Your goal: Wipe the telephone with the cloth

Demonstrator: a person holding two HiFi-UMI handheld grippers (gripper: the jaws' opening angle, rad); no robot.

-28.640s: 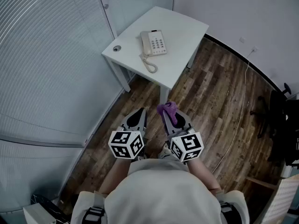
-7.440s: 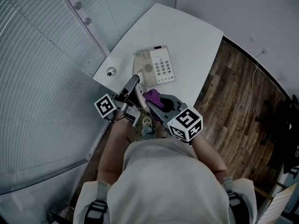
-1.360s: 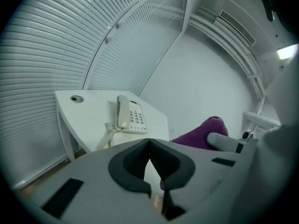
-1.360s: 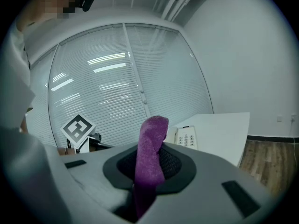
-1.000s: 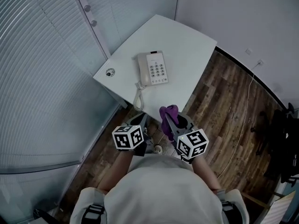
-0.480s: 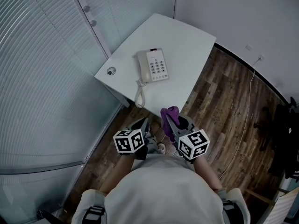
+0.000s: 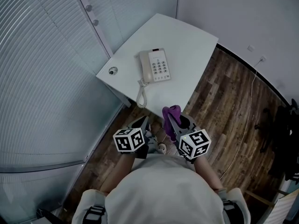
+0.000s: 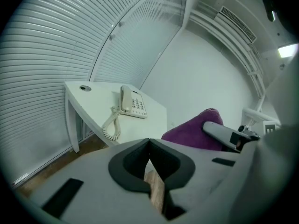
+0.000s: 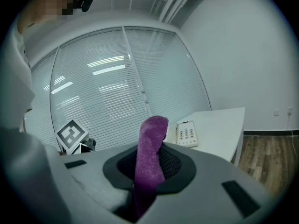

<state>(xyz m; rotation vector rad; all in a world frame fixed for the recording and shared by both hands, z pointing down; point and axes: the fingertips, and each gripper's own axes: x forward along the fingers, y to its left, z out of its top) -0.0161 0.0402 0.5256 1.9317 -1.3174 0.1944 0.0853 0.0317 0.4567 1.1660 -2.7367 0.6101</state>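
Observation:
A cream telephone (image 7: 154, 66) lies on the white table (image 7: 187, 36), its handset in the cradle and its coiled cord (image 7: 141, 94) hanging over the near edge. It shows too in the left gripper view as the telephone (image 8: 132, 102) and in the right gripper view as the telephone (image 9: 187, 134). My right gripper (image 7: 172, 117) is shut on a purple cloth (image 7: 172, 112), which sticks up between the jaws as the cloth (image 9: 150, 157). My left gripper (image 7: 142, 122) is shut and holds nothing. Both hang over the floor, short of the table.
A round cable hole (image 7: 112, 71) sits at the table's left corner. Glass walls with blinds (image 7: 42, 64) run along the left. Wooden floor (image 7: 224, 106) spreads to the right, with a cable (image 7: 246, 107) lying on it and a dark chair (image 7: 285, 139) at the far right.
Both grippers have stayed almost still. The picture has shifted a little, so the table and telephone sit slightly lower and further right than before.

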